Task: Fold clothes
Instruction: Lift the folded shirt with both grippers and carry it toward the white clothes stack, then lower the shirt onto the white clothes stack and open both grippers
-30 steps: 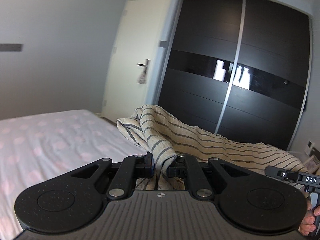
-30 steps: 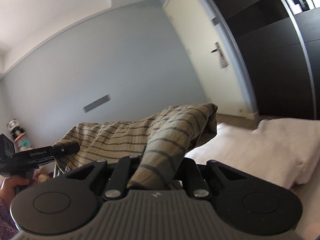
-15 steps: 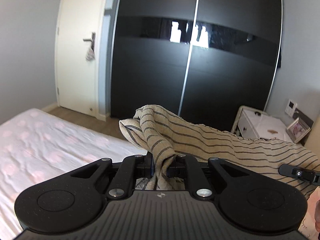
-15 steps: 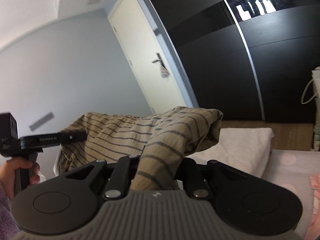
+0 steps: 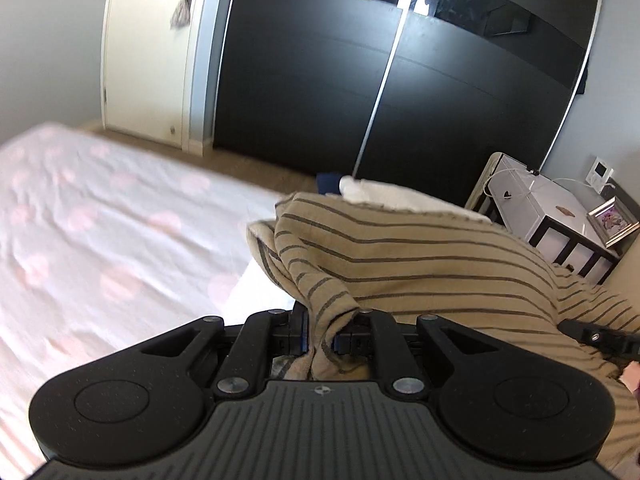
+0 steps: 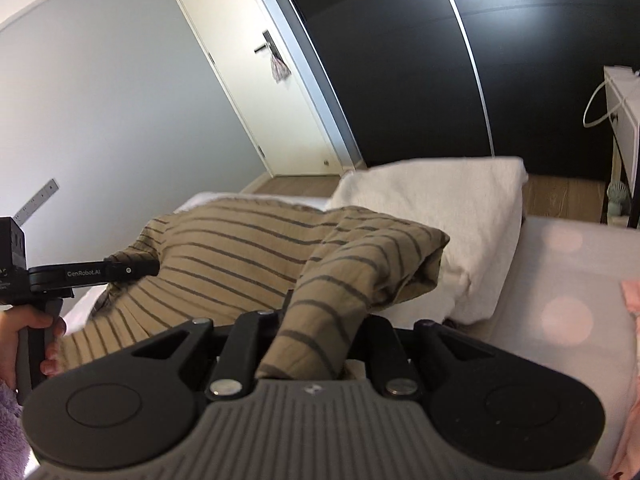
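A tan garment with thin dark stripes (image 5: pixel 420 264) hangs stretched between both grippers above the bed. My left gripper (image 5: pixel 322 340) is shut on one bunched edge of it; the cloth covers the fingertips. In the right wrist view the same striped garment (image 6: pixel 240 256) spreads leftward, and my right gripper (image 6: pixel 312 344) is shut on its other bunched edge. The left gripper's body (image 6: pixel 92 274) shows at the far left of that view, held by a hand (image 6: pixel 24 336). The right gripper's tip (image 5: pixel 600 336) shows at the right edge of the left wrist view.
The bed has a white sheet with pink dots (image 5: pixel 100 248). A folded white towel (image 6: pixel 448 216) lies beyond the garment. A pink cloth (image 6: pixel 630 300) lies at the right edge. A white bedside table (image 5: pixel 540 208) with a photo frame, the dark wardrobe (image 5: pixel 400 80) and door (image 5: pixel 148 48) stand behind.
Both grippers have tilted and come down with the striped garment; the views now show more bed, the white towel and the bedside table. Grips unchanged.
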`<state>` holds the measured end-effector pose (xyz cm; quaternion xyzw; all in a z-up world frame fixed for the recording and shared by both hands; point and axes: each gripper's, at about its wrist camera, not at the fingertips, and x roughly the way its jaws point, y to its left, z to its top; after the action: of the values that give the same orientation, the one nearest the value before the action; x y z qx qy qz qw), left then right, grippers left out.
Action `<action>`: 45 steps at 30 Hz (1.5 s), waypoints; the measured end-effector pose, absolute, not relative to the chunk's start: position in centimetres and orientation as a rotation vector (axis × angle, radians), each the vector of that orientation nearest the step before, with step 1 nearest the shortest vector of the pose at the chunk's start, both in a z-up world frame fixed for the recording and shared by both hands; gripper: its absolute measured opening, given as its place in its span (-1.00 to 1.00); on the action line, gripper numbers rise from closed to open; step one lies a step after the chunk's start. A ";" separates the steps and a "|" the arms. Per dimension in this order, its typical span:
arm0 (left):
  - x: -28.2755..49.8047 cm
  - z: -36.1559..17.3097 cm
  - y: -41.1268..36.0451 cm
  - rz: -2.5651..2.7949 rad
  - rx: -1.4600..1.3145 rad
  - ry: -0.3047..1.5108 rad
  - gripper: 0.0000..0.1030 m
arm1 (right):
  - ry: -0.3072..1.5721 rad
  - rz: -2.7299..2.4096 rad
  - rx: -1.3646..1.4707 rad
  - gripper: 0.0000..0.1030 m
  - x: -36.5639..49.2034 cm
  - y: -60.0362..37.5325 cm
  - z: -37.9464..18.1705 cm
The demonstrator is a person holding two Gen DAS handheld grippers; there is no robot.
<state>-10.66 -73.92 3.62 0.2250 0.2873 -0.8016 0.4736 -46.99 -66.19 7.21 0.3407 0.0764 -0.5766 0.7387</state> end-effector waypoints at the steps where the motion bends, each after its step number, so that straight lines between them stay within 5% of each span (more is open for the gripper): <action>1: -10.4 3.0 -74.2 -1.965 0.545 0.725 -0.82 | 0.165 -1.262 0.760 -0.71 -47.2 -66.5 6.6; 15: -10.6 2.5 -74.3 -1.947 0.575 0.716 -0.76 | 0.152 -1.227 0.825 -0.68 -47.9 -66.4 3.4; 20: -10.5 4.5 -72.9 -1.908 0.613 0.649 -0.68 | 0.197 -1.265 0.728 -0.30 -48.3 -64.8 5.1; 36: -11.6 11.4 -62.7 -1.893 0.533 0.434 -0.68 | 0.191 -1.314 0.473 -0.24 -48.2 -58.4 10.4; 45: -16.1 8.5 -60.8 -1.965 0.579 0.410 -0.65 | 0.275 -1.190 0.399 -0.24 -41.3 -58.8 9.2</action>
<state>-16.11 -60.82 8.52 0.2396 0.1696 -0.8134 0.5023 -41.31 -58.77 9.19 0.1860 0.1281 -0.5547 0.8008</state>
